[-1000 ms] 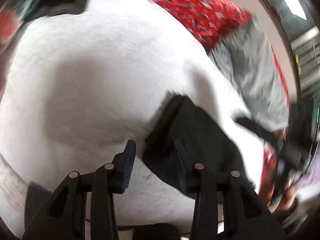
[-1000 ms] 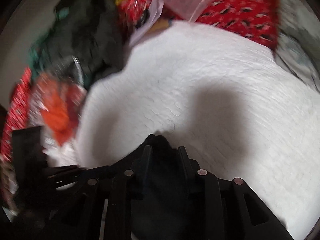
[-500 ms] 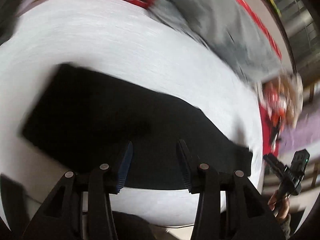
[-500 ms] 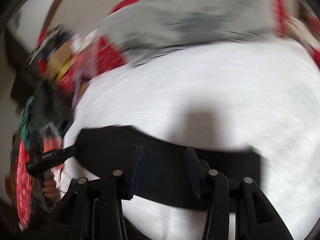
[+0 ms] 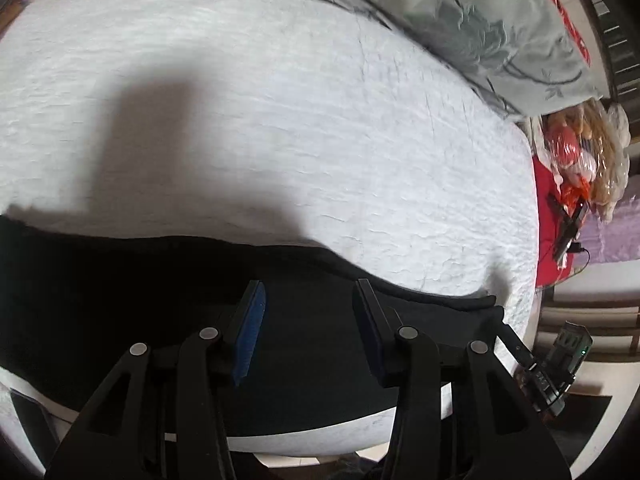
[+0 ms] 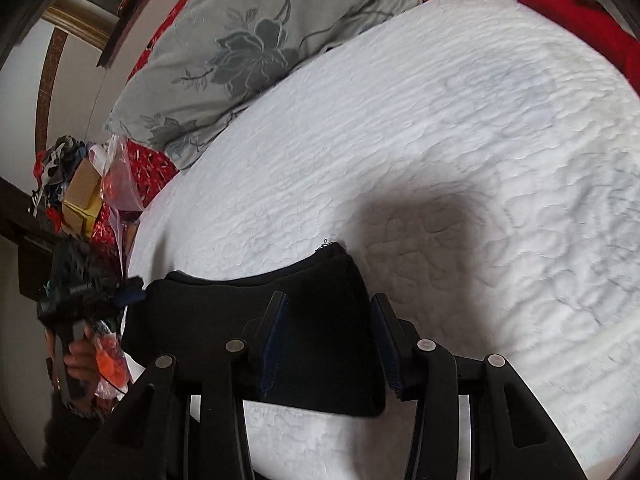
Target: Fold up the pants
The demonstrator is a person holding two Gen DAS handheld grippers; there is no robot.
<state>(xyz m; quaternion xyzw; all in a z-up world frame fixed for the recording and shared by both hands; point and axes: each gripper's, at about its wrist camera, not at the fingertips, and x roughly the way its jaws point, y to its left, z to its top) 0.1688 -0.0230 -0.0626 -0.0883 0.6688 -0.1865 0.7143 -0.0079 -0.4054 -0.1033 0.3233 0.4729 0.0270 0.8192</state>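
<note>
Hovering both grippers over the black pants, which lie flat as a long band on the white quilted bedcover, lower half of both frames. Left gripper: jaws parted, nothing pinched, cloth just lies underneath; they have just been opening. Right gripper: same, jaws apart above the right end of the pants, no grip, also just been opening. In the right wrist view that end of the fabric shows a folded edge at frame centre. In the left wrist view the band runs from the left edge to lower right, where the other gripper's body sits. Person's hand on the left tool at lower left of the right view. Grey floral pillow upper left there, red bedding upper right.
</note>
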